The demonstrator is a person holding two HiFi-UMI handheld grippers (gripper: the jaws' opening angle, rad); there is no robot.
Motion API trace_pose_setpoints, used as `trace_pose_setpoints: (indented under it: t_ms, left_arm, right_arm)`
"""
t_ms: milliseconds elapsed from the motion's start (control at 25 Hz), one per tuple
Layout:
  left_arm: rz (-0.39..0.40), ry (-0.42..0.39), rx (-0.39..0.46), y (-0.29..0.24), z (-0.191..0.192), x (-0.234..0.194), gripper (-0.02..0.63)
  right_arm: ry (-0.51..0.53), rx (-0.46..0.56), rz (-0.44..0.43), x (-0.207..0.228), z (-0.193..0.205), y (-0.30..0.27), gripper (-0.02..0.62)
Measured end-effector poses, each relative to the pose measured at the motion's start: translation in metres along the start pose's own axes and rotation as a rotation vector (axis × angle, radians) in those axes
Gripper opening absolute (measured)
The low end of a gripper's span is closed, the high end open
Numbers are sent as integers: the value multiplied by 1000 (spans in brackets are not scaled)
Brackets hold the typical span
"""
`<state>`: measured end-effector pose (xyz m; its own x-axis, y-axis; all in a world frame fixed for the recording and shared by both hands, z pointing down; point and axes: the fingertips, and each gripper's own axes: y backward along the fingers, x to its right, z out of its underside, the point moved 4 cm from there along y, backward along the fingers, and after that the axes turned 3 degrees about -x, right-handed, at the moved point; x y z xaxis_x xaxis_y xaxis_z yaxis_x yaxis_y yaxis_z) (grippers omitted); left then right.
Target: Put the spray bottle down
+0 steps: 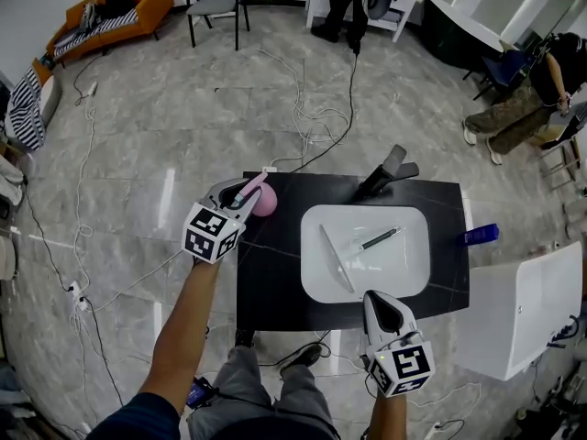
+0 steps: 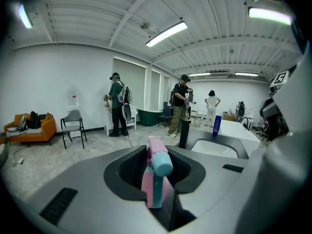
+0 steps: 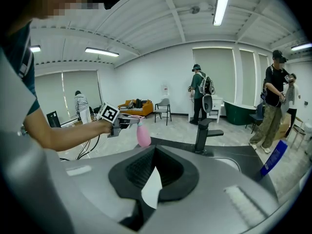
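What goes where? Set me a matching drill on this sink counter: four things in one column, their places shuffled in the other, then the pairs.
Things:
1. spray bottle
2. faucet
3. blue bottle
4. dark slim tool

Places:
A. lying in the white basin
B. at the right edge of the counter
C. clamped in the left gripper
D. behind the basin

Pairs: 1-C, 2-D, 3-B, 4-A

The black, faintly veined rectangular worktop [image 1: 271, 291] carries a white rounded-rectangle basin [image 1: 316, 287] sunk into its right half. A black angular tap [image 1: 385, 177] stands at the far edge behind the basin. A blue bottle [image 1: 481, 235] stands upright at the right edge. A pink spray bottle [image 1: 264, 200] hangs at the far left corner in the left hand-held gripper [image 1: 242, 193]; whether it touches the worktop cannot be told.
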<state>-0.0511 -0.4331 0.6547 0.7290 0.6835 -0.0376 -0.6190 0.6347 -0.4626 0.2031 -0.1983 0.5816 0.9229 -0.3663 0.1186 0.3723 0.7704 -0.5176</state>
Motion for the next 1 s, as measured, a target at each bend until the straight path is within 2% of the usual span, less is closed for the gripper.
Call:
trace_pose_setpoints:
  t_ms: [560,1000]
  left_arm:
    - [-9,14,-36,-24,20,-9,89]
    - [-9,13,-21,-28,23,-8,92]
  right_arm:
    - [-16,-31,-8,0,16,-10,9]
    - [-31,-27,-5,-2,19,-10,10]
